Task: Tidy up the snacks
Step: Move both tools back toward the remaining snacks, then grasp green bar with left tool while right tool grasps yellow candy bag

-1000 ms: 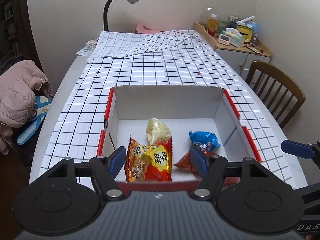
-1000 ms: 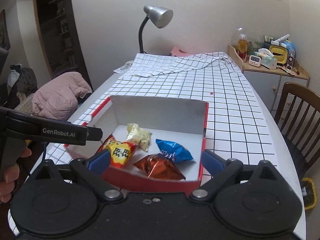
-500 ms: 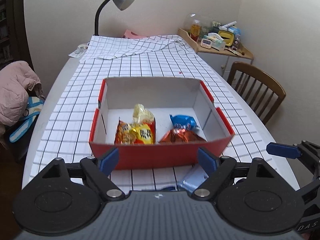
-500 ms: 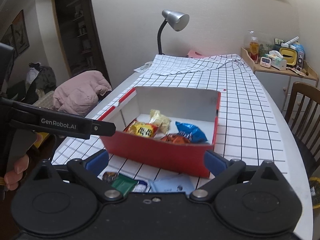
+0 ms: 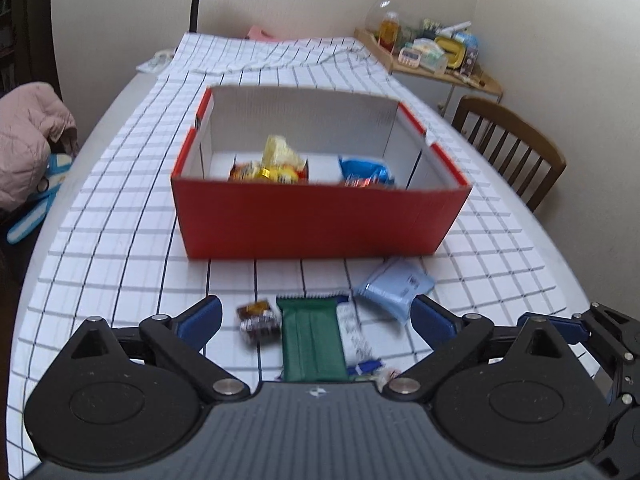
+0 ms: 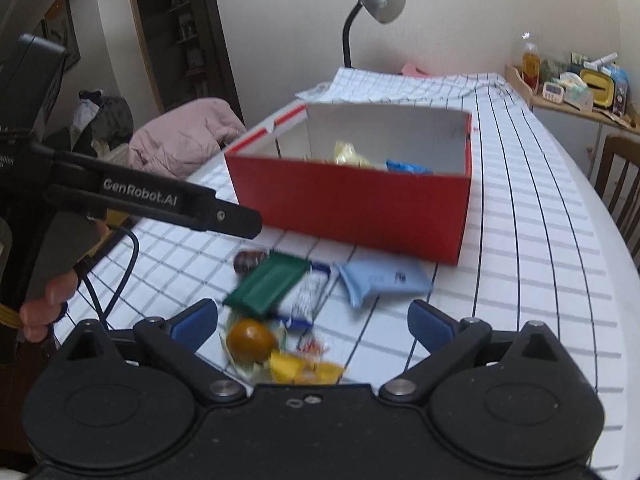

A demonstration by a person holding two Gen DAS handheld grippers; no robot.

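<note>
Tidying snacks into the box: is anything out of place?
Yes. Several snacks lie loose on the checked tablecloth in front of the red box: a green packet, a light blue packet, small wrapped sweets.

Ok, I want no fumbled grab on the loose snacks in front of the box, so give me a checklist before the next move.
1. Left gripper free of load: ok, jaws opening, nothing pinched; the green packet lies on the cloth between them.
2. Right gripper free of load: ok, jaws wide, nothing pinched.
3. Loose snacks within view: ok, green packet, light blue packet and small dark candy lie in front of the red box.
4. Targets separated: not ok, the green packet overlaps a white wrapper.
5. Room in box: ok, bare floor shows.
6. Sharp view: not ok, both pictures are blurred.
</note>
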